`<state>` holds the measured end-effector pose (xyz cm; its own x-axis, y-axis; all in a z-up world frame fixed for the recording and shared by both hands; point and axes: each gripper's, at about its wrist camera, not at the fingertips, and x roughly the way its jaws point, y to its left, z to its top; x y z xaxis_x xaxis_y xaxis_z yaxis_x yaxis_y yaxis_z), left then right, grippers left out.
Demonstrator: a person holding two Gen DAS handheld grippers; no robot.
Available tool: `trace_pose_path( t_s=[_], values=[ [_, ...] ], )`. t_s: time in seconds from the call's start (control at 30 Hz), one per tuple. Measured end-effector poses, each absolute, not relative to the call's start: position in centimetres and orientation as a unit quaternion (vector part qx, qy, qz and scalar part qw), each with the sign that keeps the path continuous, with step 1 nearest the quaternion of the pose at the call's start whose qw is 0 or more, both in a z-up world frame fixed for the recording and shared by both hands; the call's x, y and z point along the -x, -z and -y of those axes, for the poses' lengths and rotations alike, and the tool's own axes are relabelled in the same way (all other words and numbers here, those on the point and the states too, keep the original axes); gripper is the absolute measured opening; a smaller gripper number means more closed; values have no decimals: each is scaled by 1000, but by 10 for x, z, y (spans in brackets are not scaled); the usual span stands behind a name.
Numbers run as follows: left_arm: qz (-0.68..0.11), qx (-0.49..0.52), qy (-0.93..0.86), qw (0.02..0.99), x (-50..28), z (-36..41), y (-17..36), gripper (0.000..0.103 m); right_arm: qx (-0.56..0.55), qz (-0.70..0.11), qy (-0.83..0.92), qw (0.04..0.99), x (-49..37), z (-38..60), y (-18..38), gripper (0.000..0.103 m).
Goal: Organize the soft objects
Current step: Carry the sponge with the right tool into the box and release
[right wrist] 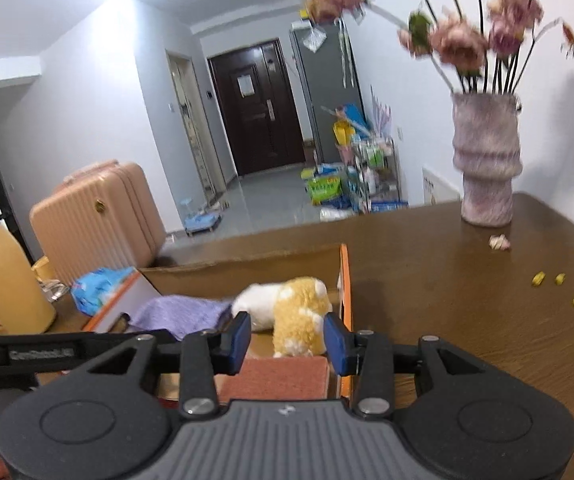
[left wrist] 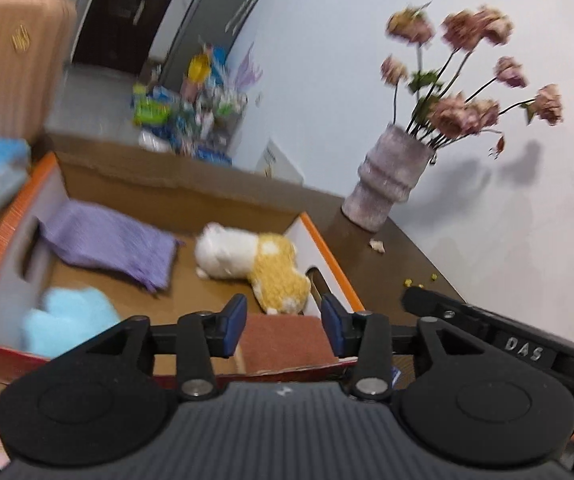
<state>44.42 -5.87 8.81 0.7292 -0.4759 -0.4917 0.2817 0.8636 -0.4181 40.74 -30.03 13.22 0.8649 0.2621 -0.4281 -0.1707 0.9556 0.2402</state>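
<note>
Both your left gripper (left wrist: 283,330) and right gripper (right wrist: 287,344) hang with jaws apart, holding nothing, over the brown cloth (left wrist: 287,340) at the box's (left wrist: 329,252) near end; no other soft thing shows outside the box. The plush toy (right wrist: 291,316) lies just beyond the right jaws, its long axis running far-left to near-right; the right hand is nearer.

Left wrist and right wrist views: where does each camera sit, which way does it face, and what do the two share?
Left wrist: sits behind the left gripper, looking down into the cardboard box; its open blue pads, the right gripper's arm and fingertips at the lower right edge show.
Right wrist: sits behind the right gripper, facing the box's right end and the room's dark door; open pads and the left gripper's arm show.
Shared: plush toy, purple cloth, brown pad, vase, pink suitcase.
</note>
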Motion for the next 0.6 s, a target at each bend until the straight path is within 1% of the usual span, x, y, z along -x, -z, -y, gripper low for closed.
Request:
trace_pose_path(
  t_s=[0.07, 0.13, 0.2, 0.23, 0.27, 0.3, 0.33, 0.37, 0.4, 0.43, 0.57, 0.6],
  values=[
    [-291, 143, 198, 925, -425, 50, -101, 45, -90, -223, -116, 964, -389, 300, -142, 45],
    [-274, 121, 187, 936, -401, 42, -112, 51, -82, -211, -120, 967, -370, 299, -150, 51],
    [-254, 92, 172, 947, -376, 33, -120, 66, -73, -195, -125, 970, -349, 300, -155, 58],
    [-243, 76, 163, 953, -362, 30, -122, 70, -66, -186, -130, 972, -337, 299, -156, 61],
    [-230, 62, 152, 959, -346, 25, -125, 76, -59, -177, -133, 973, -328, 297, -156, 62],
    [-217, 52, 146, 964, -330, 21, -126, 80, -51, -169, -135, 975, -317, 296, -156, 66],
    [-207, 43, 141, 967, -317, 18, -126, 81, -43, -157, -139, 977, -304, 294, -154, 74],
    [-198, 35, 134, 970, -302, 15, -125, 84, -37, -147, -142, 978, -293, 292, -151, 78],
    [-188, 28, 128, 973, -285, 11, -123, 87, -32, -136, -143, 980, -281, 290, -147, 85],
    [-178, 22, 121, 976, -269, 8, -120, 88, -25, -125, -142, 982, -268, 287, -142, 88],
    [-148, 4, 91, 985, -204, 1, -97, 96, -4, -86, -140, 986, -215, 275, -118, 91],
    [-147, 1, 88, 985, -192, 1, -92, 97, -3, -82, -142, 986, -203, 272, -112, 92]
  ],
)
